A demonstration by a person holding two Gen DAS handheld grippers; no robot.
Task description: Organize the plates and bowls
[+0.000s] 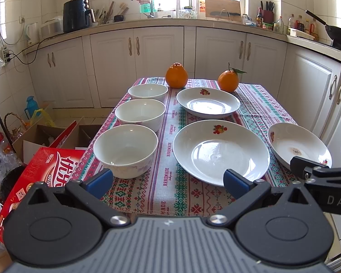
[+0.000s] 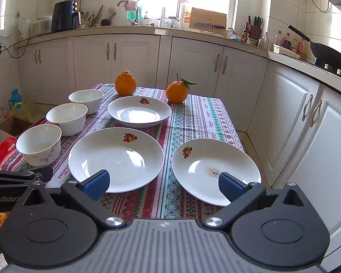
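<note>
Three white bowls stand in a row on the left of the patterned tablecloth: near bowl point(image 1: 125, 150) point(image 2: 39, 144), middle bowl point(image 1: 140, 113) point(image 2: 67, 118), far bowl point(image 1: 147, 92) point(image 2: 86, 100). Three white plates with fruit prints lie to their right: large near plate point(image 1: 220, 152) point(image 2: 116, 159), far plate point(image 1: 208, 102) point(image 2: 139, 111), right plate point(image 1: 299, 144) point(image 2: 216, 170). My left gripper point(image 1: 168, 182) is open and empty above the table's near edge. My right gripper point(image 2: 163, 184) is open and empty, hovering between the near and right plates.
Two oranges point(image 1: 176, 75) point(image 1: 228, 82) sit at the table's far end. A red carton point(image 1: 34, 182) and open cardboard boxes point(image 1: 56, 134) stand on the floor left of the table. White cabinets point(image 2: 295, 113) run behind and along the right.
</note>
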